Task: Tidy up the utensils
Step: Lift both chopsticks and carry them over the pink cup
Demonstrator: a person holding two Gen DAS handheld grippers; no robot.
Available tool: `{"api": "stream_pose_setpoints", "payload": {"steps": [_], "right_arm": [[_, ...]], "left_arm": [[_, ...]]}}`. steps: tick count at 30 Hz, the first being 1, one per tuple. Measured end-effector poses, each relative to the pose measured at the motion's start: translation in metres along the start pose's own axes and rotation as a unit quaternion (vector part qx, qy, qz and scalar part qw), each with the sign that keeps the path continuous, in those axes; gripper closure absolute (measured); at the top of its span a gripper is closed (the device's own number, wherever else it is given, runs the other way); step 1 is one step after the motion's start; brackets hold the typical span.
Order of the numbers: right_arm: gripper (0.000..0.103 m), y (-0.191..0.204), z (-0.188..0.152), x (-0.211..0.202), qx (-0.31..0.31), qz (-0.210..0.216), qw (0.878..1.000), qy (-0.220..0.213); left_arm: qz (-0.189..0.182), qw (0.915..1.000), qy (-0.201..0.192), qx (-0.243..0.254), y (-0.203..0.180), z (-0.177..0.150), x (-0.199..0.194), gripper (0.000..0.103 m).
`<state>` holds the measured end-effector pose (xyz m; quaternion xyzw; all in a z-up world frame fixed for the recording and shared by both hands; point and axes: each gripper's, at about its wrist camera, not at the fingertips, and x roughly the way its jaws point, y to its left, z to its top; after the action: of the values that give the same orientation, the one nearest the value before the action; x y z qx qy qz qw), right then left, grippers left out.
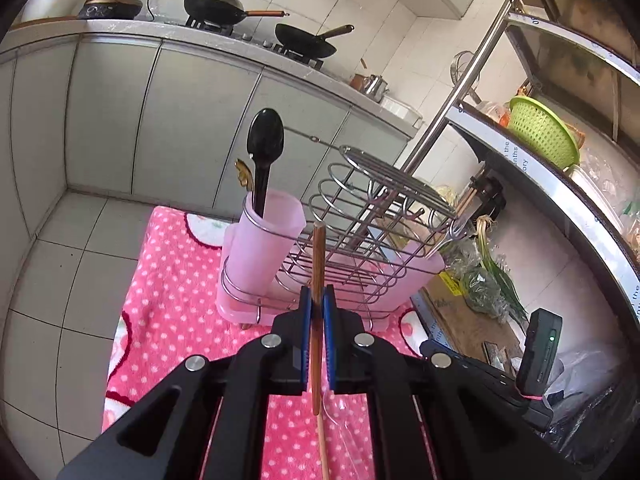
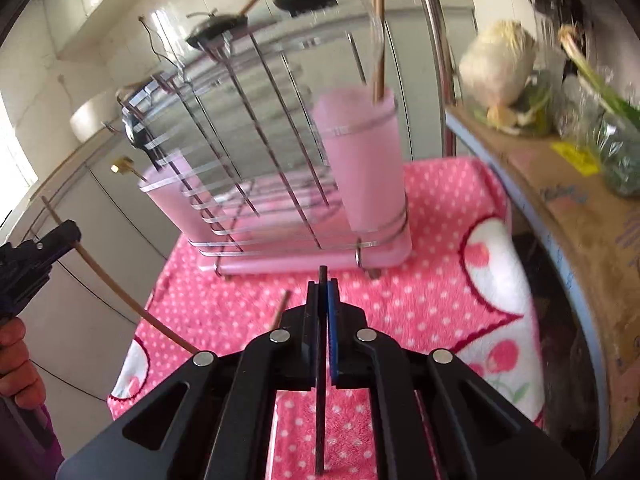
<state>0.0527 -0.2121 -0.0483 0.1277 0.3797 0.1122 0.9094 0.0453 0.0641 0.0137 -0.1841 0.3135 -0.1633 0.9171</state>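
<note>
Two thin utensils are held, one in each claw, above a pink towel dotted with white [image 1: 180, 280]. The left gripper [image 1: 318, 300] is clenched on a slender wooden chopstick [image 1: 318, 264], reddish-brown at its upper end and paler toward the lower end; the stick is pinched between the blue pads [image 1: 306, 312] and stands nearly upright, its top poking out above the fingertips and its long tail running down below the jaws. In the right wrist view the same chopstick is seen as a curved pale rod crossing the lower left, gripped by the left claw with a hand [image 2: 16, 360] behind it.

The right gripper [image 2: 323, 296] is clamped on a flat, dark, narrow utensil handle [image 2: 320, 400] — black or very dark brown, straight-edged, its tip just clearing the fingertips and its length hanging below. What kind of utensil it belongs to cannot be told.

A chrome wire dish rack on a pale pink plastic tray [image 1: 360, 240] is set on the towel ahead of both claws. A translucent pink plastic cup [image 1: 264, 240] is fitted at one end of the rack, and a glossy black plastic spoon [image 1: 265, 140] is stood in it, bowl up, beside a gold-topped handle [image 1: 242, 172]. A second pink cup [image 2: 360, 160] at the other end is seen with a brown stick [image 2: 378, 40] standing in it — blurred.
</note>
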Motion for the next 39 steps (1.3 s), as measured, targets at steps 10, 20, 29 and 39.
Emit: {"api": "stream_pose_setpoints", "payload": {"steps": [10,20,29,39], "right_arm": [[0.098,0.007,0.042,-0.061,-0.005,0.013,0.996,-0.091],[0.098,0.011,0.108,-0.113,-0.018,0.017,0.985,-0.171],[0.098,0.014,0.159,-0.131,-0.035,-0.002,0.971,-0.235],[0.098,0.005,0.178,-0.099,-0.043,-0.023,0.968,-0.246]], "left_arm": [[0.012,0.9977,-0.065,0.013,-0.01,0.031,-0.04,0.098],[0.013,0.9937,-0.11,0.02,-0.022,0.077,-0.068,0.098],[0.023,0.9883,-0.15,0.016,-0.029,0.122,-0.076,0.098],[0.075,0.9817,-0.172,0.031,-0.023,0.146,-0.045,0.098]]}}
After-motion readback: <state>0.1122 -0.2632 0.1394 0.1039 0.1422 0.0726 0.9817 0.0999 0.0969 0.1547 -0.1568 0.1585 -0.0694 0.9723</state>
